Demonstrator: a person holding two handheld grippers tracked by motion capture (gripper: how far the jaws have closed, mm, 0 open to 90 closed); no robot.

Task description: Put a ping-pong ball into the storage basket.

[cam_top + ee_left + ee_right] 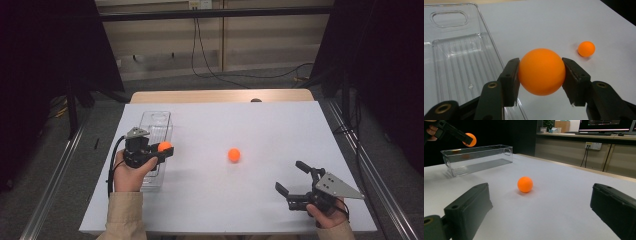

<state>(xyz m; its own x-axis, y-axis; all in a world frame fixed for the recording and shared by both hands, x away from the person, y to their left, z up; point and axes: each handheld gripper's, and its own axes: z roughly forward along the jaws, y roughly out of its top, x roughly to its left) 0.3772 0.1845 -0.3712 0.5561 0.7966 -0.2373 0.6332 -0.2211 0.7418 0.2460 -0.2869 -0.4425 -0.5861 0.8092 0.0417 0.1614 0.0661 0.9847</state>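
Room: a dim space with dark curtains on both sides, a pale wall panel and loose cables on the floor at 12 o'clock.
Bench (pixel 260 200): covered with a plain white sheet, with a bare wooden strip along its far edge.
Clear bin (pixel 156 122): a long transparent container lying at about 9 o'clock on the bench; the right gripper view and the left gripper view show no ball resting on its ribbed floor.
Left tool (pixel 161 151): its two jaws are clamped on either side of one orange ball, held above the bench.
Held ball (pixel 541 71): lifted clear of the sheet, hanging at the bin's right-hand wall, level with or just above the rim; it is not yet inside.
Second ball (pixel 234 155): resting free on the sheet near the middle of the bench, at 3 o'clock from the bin and well apart from both tools.
Right tool (pixel 292 177): jaws spread wide with nothing between them, hovering low at about 5 o'clock and aimed toward the second ball.
Progress: by my judgement roughly a quarter through; one ball is picked up but not dropped in, the other is untouched.
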